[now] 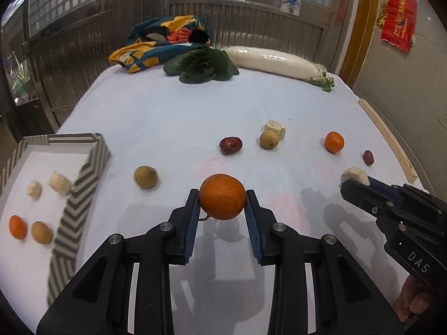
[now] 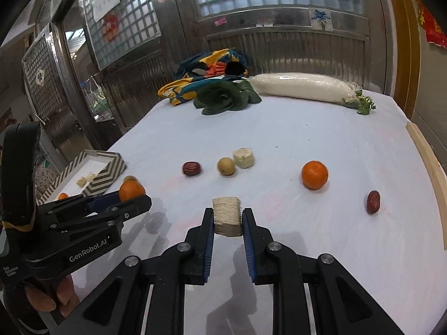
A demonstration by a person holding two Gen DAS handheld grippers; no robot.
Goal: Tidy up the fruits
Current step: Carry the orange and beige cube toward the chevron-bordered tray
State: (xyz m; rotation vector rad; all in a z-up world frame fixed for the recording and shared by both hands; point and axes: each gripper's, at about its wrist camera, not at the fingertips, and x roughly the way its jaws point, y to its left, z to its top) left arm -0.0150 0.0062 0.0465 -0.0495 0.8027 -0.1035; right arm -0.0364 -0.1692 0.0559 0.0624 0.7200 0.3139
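Left gripper [image 1: 222,196] clamped on an orange [image 1: 222,196], raised above the white table [image 1: 173,117], right of the striped tray [image 1: 81,184]. Right gripper [image 2: 227,217] clamped on a pale chunk [image 2: 226,216], likewise aloft.

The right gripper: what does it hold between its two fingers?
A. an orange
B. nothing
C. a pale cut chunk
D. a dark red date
C: the right gripper is shut on a pale cut chunk, while the left gripper holds the orange.
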